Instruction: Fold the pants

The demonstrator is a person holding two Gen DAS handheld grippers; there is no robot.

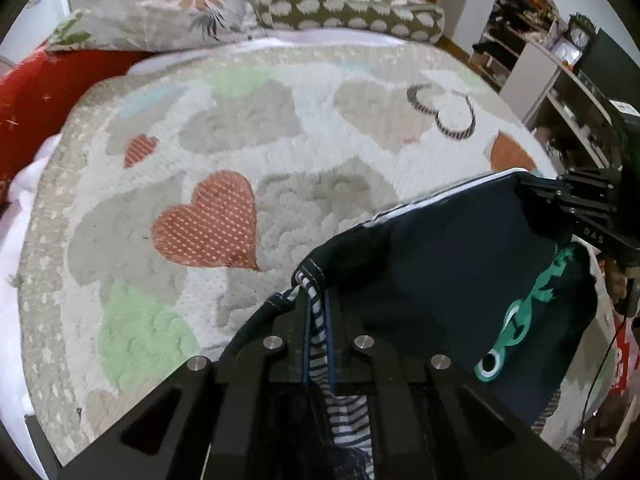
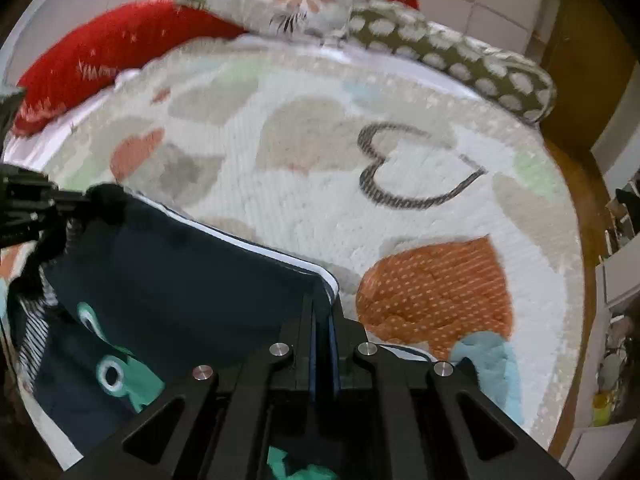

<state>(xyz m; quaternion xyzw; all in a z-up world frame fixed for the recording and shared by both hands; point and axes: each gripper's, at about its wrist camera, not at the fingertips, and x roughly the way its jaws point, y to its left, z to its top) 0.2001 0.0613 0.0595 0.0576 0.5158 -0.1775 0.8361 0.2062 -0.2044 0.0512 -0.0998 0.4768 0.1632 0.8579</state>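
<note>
The pants [image 1: 440, 264] are dark navy with a green print and a striped lining, held up above the bed between both grippers. My left gripper [image 1: 318, 300] is shut on one corner of the pants, striped lining showing between the fingers. My right gripper [image 2: 324, 300] is shut on the other corner of the pants [image 2: 180, 276], where a white-piped edge runs. In the left wrist view the right gripper [image 1: 532, 196] shows at the right, pinching the fabric. In the right wrist view the left gripper [image 2: 86, 200] shows at the left edge.
The bed is covered by a white quilt with heart patterns [image 1: 248, 152], also in the right wrist view [image 2: 360, 200]. Pillows [image 1: 168, 12] and a red cushion [image 2: 104, 56] lie at the far end. Shelves [image 1: 560, 80] stand to the right; wooden floor [image 2: 576, 184] borders the bed.
</note>
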